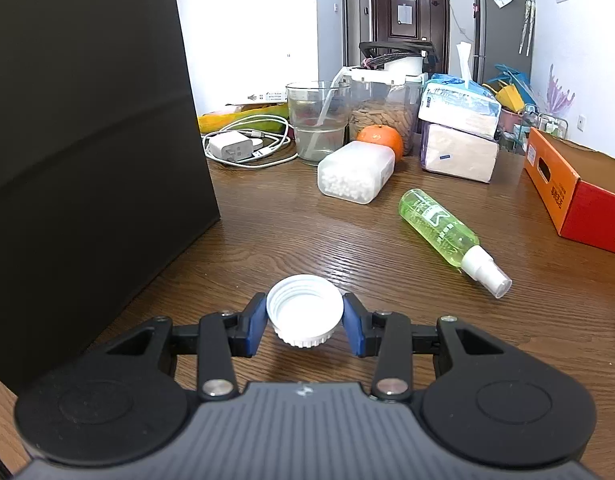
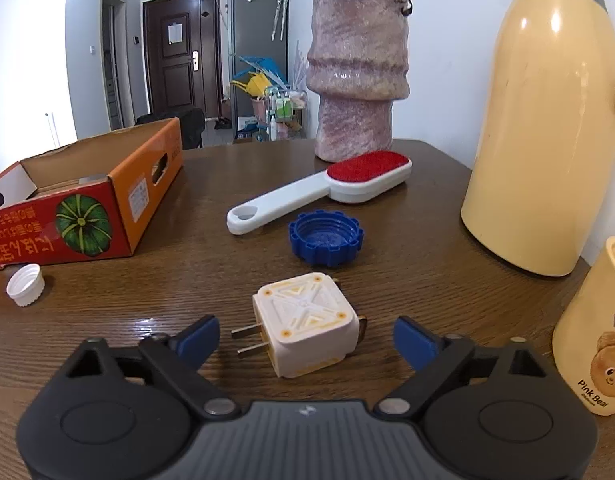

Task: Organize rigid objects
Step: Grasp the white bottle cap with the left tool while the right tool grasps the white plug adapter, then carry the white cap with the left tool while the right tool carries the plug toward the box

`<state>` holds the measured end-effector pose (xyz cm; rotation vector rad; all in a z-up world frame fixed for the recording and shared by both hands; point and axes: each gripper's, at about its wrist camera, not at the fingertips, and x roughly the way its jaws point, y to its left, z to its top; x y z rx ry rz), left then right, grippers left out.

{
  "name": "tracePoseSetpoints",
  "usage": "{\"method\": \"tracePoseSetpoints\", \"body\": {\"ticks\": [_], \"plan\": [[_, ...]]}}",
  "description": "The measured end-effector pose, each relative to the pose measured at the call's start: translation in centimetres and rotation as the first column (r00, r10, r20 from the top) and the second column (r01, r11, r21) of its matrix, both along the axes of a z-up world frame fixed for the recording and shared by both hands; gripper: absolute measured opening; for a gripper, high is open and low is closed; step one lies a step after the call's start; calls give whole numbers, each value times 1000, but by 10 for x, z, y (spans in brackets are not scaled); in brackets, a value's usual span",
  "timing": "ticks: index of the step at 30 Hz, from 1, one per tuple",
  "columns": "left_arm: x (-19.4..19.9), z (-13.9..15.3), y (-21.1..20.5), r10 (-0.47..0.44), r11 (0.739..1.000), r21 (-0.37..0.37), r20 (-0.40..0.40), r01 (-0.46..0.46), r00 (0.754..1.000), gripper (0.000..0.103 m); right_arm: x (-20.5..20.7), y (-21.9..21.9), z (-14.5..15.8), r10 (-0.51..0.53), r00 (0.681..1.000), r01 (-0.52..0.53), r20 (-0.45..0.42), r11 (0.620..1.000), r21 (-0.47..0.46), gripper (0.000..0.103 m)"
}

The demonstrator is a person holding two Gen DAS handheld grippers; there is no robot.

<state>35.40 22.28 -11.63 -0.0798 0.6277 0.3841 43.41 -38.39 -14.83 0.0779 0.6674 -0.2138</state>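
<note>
Left hand-held gripper point(image 1: 304, 323): blue pads pinched on one white ribbed plastic bottle cap point(image 1: 304, 310), open side up, just above the brown wood-grain counter point(image 1: 291, 232). Lift it level. Right hand-held gripper point(image 2: 306, 339): jaws wide, touching nothing, straddling one white cube plug adapter point(image 2: 305, 325) lying on the counter; best closed on the flat sides, clear of the two prongs.

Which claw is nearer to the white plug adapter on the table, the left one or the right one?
Right. The right claw is open with the white plug adapter between its fingers, untouched. The left claw is shut on a white bottle cap; no adapter shows in its view.
</note>
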Motion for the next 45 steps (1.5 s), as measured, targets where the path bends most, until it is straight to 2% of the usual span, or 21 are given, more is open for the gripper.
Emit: {"method": "tracePoseSetpoints", "body": {"ticks": [3,5,11,19,27,45], "plan": [[1,0,-2,-1,1000,-4,1,1,1000,41,2,-1,-1,1,1000,-1,-6,1000,9,83],[0,0,-4,-5,1000,-5,2,5,1000,41,1,0,-1,12,1000,-12,3,1000,5,68],[-2,0,-8,-11,1000,-11,5,11,1000,41,-1,3,1,19,1000,-18,17,1000,-10,68],[-2,1,-18,-33,999,-9,6,34,999,41,-17,14,8,18,996,-12,90,998,-65,68],[-9,7,-38,-66,998,-18,45,67,997,41,-33,33,16,47,988,-38,144,997,-65,68],[-26,24,-113,-194,980,-26,86,197,977,41,-79,111,45,210,945,-205,249,978,-49,68]]}}
